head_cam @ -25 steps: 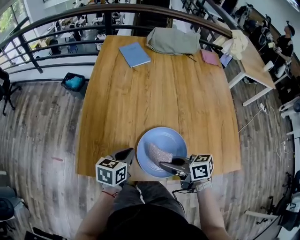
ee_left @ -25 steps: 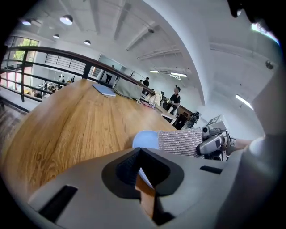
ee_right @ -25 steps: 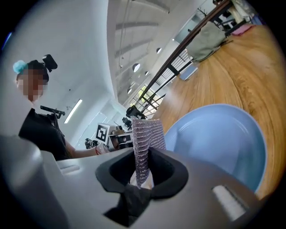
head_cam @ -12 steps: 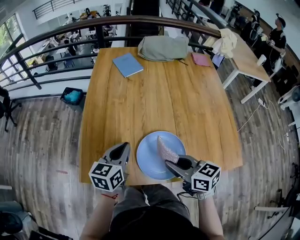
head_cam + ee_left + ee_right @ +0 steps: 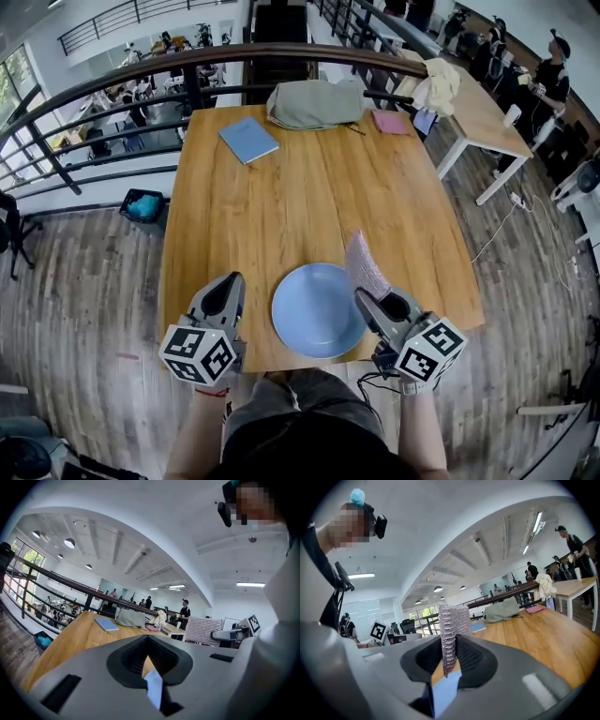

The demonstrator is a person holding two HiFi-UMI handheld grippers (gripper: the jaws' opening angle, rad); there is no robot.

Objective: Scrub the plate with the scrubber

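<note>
Head view: the blue plate (image 5: 317, 309) lies at the table's (image 5: 309, 187) 6 o'clock edge. My right gripper (image 5: 367, 298) holds the scrubber (image 5: 364, 262) upright, off the plate at about its 2 o'clock. The left gripper (image 5: 228, 286) hangs at the plate's 9 o'clock, apart from the rim.

Left gripper view: the jaws are pressed together with nothing between them, and a sliver of blue plate shows below.

Right gripper view: the jaws are clamped on the scrubber's lower edge, with the plate under them.

To scrub well, I judge I should tip the scrubber's broad face flat onto the plate, steady the rim at 9 o'clock with the left gripper, and then work in circles.

I can read no brand or writing, only the cubes' square markers.
</note>
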